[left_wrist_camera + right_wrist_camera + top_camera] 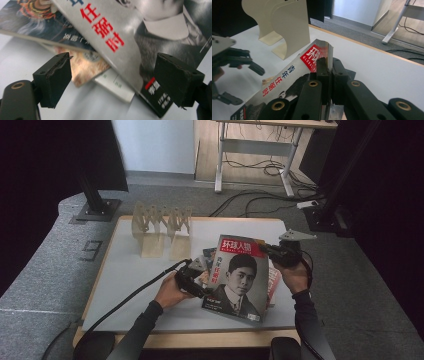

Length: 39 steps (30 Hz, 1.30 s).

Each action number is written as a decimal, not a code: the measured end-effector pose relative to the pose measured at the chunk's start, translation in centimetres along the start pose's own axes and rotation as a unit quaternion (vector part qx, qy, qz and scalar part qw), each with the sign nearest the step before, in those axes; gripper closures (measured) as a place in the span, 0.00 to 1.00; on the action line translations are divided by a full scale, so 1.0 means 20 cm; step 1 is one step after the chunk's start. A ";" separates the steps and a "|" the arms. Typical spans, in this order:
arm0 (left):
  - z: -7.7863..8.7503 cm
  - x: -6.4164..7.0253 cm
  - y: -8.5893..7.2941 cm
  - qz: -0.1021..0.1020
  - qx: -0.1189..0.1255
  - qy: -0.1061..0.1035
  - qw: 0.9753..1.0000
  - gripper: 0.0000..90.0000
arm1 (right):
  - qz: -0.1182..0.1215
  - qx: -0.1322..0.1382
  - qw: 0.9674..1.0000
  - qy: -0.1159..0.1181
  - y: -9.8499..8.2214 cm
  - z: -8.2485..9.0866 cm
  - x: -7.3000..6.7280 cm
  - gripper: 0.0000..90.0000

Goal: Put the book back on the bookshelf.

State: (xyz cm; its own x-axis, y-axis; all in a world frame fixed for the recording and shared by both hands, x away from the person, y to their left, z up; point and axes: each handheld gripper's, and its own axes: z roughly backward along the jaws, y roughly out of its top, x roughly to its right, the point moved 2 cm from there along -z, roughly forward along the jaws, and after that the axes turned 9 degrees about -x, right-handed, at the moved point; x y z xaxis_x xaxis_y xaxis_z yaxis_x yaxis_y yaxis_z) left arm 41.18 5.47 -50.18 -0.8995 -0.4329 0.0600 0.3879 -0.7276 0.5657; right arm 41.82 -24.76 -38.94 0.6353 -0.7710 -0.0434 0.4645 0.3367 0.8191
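Pinching one magazine [239,275]: right claw [327,65] clamped; left claw [120,80] agape, empty.

Magazine [239,277], front cover: masthead in white characters on a red block, "环球人物", top of cover; beneath it small Latin lettering beginning "GLOBAL" [312,59], remainder hidden. Left side of cover: vertical headline, blue "青年" above red "任弼时" [102,28]. Lower corner: red patch and white small print, too blurred to read.

Grey carpet [50,265], far desk [260,150], trailing cables [260,200]
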 end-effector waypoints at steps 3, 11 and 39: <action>-0.03 -0.01 0.02 -0.005 -0.004 -0.004 1.000 0.16 | 0.003 0.004 1.000 0.005 0.01 0.01 -0.02 0.95; -0.08 -0.02 0.06 -0.015 -0.010 -0.028 0.999 0.16 | 0.011 0.012 1.000 0.013 0.02 0.03 -0.04 0.95; -0.01 -0.06 0.07 0.004 0.012 -0.044 0.999 0.65 | 0.013 0.027 0.999 0.043 0.04 0.04 -0.08 0.95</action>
State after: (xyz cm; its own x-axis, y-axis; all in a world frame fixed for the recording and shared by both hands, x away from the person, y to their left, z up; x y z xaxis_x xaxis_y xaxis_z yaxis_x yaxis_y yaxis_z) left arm 42.77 4.80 -49.67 -0.9114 -0.3882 0.1363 0.3905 -0.7118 0.5838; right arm 40.65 -23.70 -37.70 0.6984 -0.7125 -0.0677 0.4143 0.3254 0.8500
